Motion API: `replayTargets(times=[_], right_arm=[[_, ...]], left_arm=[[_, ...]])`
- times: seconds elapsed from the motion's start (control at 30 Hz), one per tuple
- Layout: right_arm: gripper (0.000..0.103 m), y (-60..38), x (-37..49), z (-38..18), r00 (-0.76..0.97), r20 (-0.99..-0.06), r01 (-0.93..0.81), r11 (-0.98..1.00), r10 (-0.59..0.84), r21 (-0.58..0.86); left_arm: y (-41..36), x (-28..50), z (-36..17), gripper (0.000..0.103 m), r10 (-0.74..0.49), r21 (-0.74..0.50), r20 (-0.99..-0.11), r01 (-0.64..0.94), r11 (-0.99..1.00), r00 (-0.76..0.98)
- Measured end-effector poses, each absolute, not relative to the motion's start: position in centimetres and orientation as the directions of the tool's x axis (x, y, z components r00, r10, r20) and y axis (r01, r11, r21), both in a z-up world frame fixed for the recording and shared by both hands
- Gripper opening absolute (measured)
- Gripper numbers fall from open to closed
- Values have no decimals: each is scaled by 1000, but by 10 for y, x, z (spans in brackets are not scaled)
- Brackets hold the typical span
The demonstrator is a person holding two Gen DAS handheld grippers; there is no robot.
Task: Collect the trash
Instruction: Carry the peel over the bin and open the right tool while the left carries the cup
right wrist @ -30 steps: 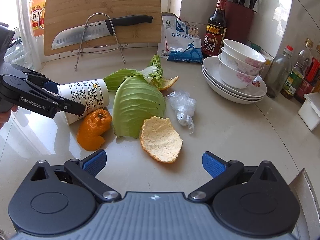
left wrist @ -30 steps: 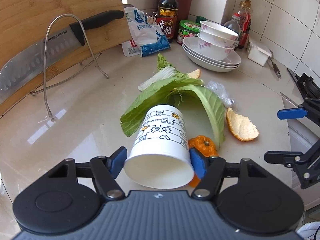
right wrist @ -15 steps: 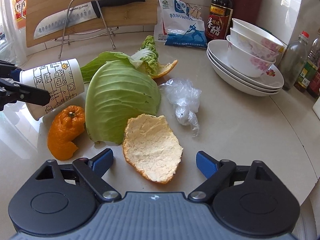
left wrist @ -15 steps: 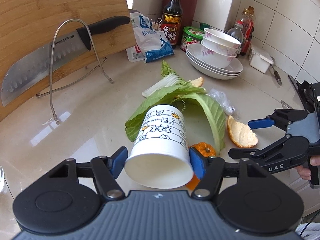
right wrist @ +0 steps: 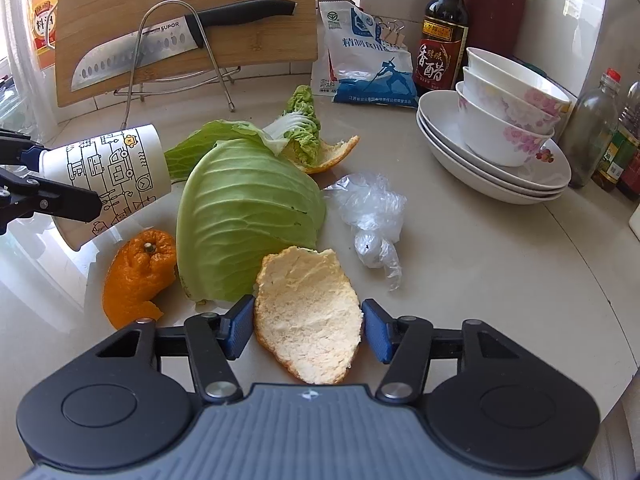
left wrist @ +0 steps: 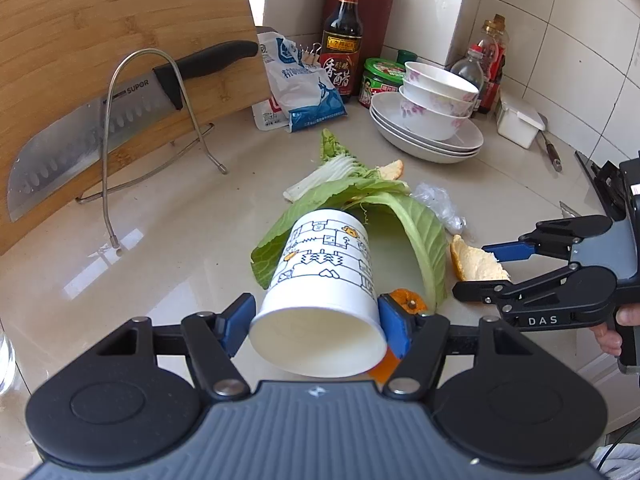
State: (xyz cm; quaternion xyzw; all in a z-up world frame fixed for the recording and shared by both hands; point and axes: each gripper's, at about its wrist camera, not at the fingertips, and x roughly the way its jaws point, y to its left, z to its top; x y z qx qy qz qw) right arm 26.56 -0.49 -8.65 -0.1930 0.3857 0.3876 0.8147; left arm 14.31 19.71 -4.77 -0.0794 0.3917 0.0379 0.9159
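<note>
On the counter, between the knife rack and the stacked bowls, lies the trash we are after: a cabbage leaf, a small lettuce scrap, a crumpled plastic wrap and three pieces of orange peel. In our left gripper we hold the paper cup pinched across its rim end, tipped on its side with the mouth toward the camera and the base pointing at the leaf. Held like that, we judge, it serves as the bin: the open mouth stays reachable, and the cup sits close to the heap so each scrap travels only a short way.

Our right gripper is spread, with a blue pad on either side of the near peel, which lies pith up, just beside the leaf's edge. The pads bracket it but we cannot tell whether they touch it yet; nothing is clamped. We come at it low and along the counter because a thin, curled peel offers only its edges to pinch.

A second peel, skin up, rests below the cup and against the leaf; the third sits behind the lettuce scrap. The wrap lies apart on the right, clear of the bowls.

Our guess is that the near peel goes first, being the loose outermost piece, and the broad leaf will need folding to fit.
</note>
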Motion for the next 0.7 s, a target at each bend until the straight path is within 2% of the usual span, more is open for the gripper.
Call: replayTargets(times=[0.23,0.7], right_arm=[[56,-7,264,-84,403,-780,-779,627,480,-16],[56,-12,258,-70,405,-775,-781,624,486,-16]], left_arm=[[196,141,-46,65,9,-107,-726,-126,986,688],[191,136,-40,65,-4,-82,-736,-84,993,677]])
